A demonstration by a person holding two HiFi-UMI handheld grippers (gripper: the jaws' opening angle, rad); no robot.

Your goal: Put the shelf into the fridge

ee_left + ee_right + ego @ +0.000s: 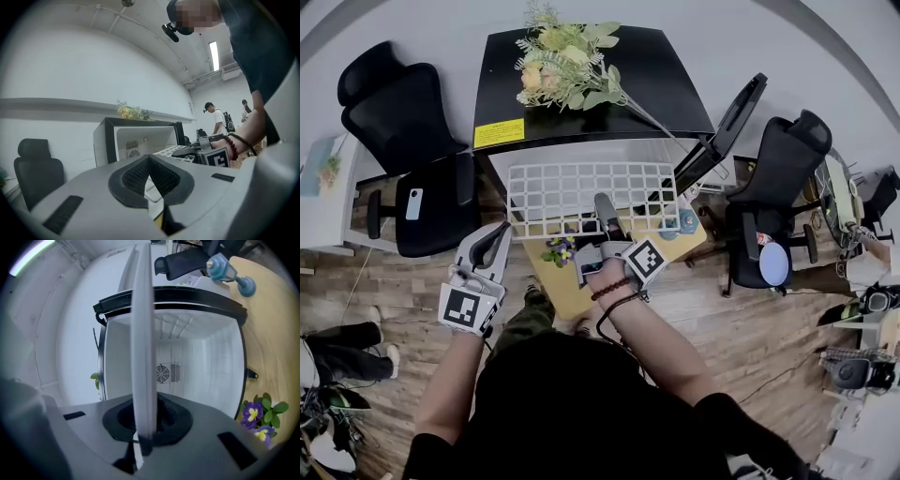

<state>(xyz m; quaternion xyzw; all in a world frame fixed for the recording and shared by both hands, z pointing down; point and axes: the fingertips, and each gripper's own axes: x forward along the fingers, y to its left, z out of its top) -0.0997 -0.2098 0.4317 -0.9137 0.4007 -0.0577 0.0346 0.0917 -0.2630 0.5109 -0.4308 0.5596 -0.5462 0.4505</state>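
Observation:
A white grid shelf (581,192) lies flat, partly inside the mouth of the black mini fridge (675,84). My right gripper (606,214) is shut on the middle of its near edge. In the right gripper view the shelf (143,333) runs edge-on between the jaws of the right gripper (143,427), in front of the fridge's white inside (201,362) and its round fan vent. My left gripper (495,242) hangs lower left of the shelf, apart from it, shut and holding nothing. From the left gripper (149,164) the fridge (110,140) and shelf (173,151) show ahead.
The fridge door (731,117) stands open to the right. A bouquet (567,61) lies on the fridge top. A low wooden table (572,286) below holds purple flowers (558,251). Black office chairs stand left (403,122) and right (778,169). People (216,117) stand far off.

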